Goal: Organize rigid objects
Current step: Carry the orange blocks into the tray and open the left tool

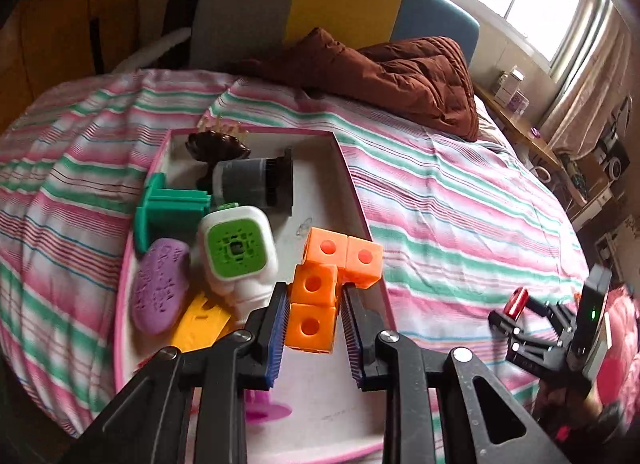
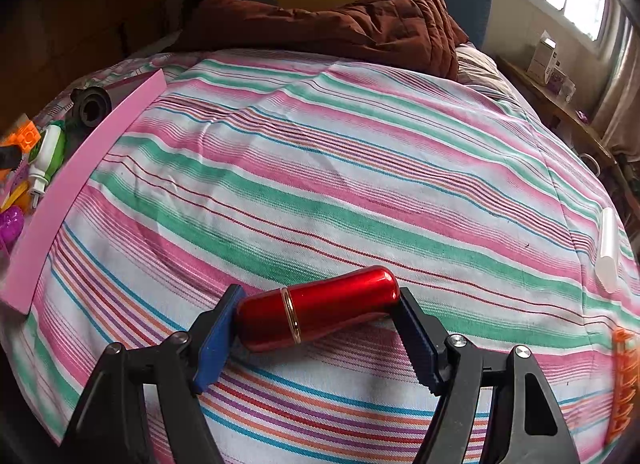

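My left gripper [image 1: 316, 304] is shut on an orange block of joined cubes [image 1: 328, 252], its blue pads pressing the lowest cube from both sides. The block hangs over the white tray with a pink rim [image 1: 352, 180], near its right wall. My right gripper [image 2: 320, 304] is shut on a shiny red tube with a gold ring [image 2: 340, 296], held end to end just above the striped bedsheet [image 2: 320, 168]. The left wrist view shows that gripper [image 1: 520, 320] with the red tube [image 1: 520, 298] at the lower right, beyond the tray.
In the tray lie a green spool [image 1: 168, 212], a purple oval [image 1: 160, 288], a white and green device [image 1: 236, 252], a yellow piece [image 1: 200, 324] and a grey cylinder [image 1: 252, 184]. A brown quilt [image 1: 400, 76] lies at the bed's head. A white tube [image 2: 608, 248] rests on the sheet at the right.
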